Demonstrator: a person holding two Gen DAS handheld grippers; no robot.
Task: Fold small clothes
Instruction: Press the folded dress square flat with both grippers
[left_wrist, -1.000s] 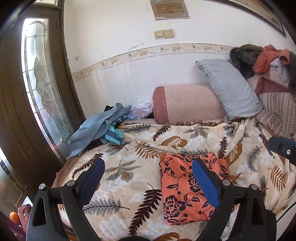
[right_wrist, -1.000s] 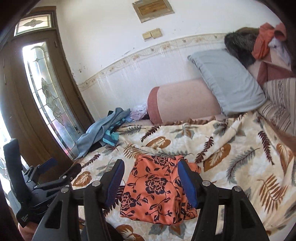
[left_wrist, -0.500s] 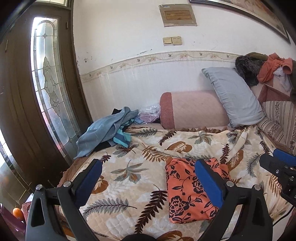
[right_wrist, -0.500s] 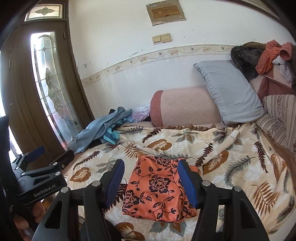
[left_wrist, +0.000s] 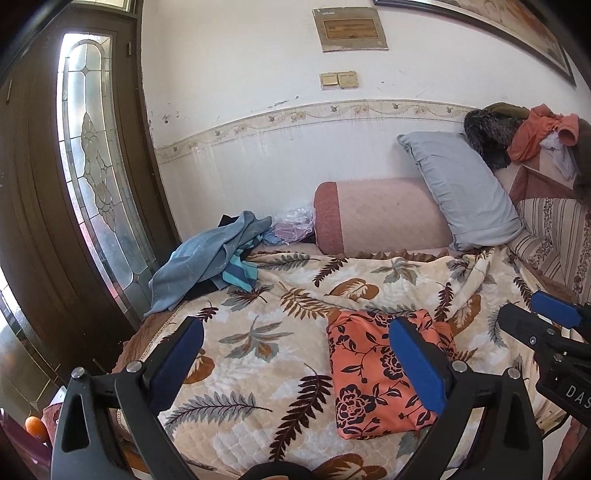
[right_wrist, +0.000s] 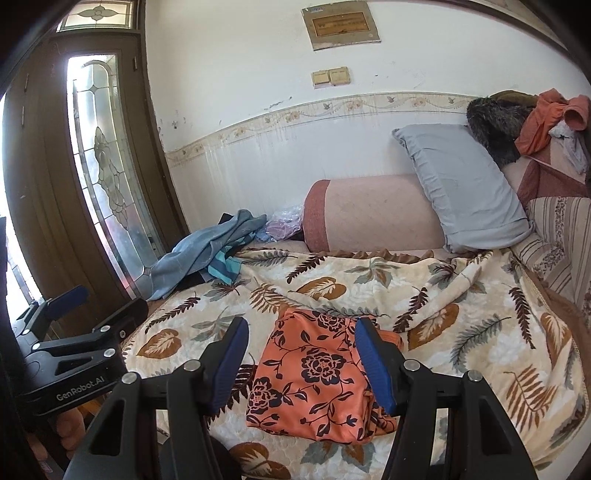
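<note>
A folded orange garment with black flowers (left_wrist: 373, 373) lies flat on the leaf-print blanket (left_wrist: 258, 332); it also shows in the right wrist view (right_wrist: 314, 373). My left gripper (left_wrist: 295, 354) is open and empty, held above the bed's near edge, left of the garment. My right gripper (right_wrist: 301, 354) is open and empty, held above and in front of the garment. Each gripper shows at the edge of the other's view: the right gripper (left_wrist: 546, 325) and the left gripper (right_wrist: 74, 317).
A pile of blue clothes (left_wrist: 210, 258) lies at the far left corner of the bed by the glass door (left_wrist: 96, 177). A pink bolster (left_wrist: 376, 214) and a grey pillow (left_wrist: 458, 192) lean on the wall. More clothes (left_wrist: 532, 133) are heaped at the back right.
Both grippers have pulled back and up from the bed, so the garment looks smaller and farther. The garment has not moved. Both jaws stay open.
</note>
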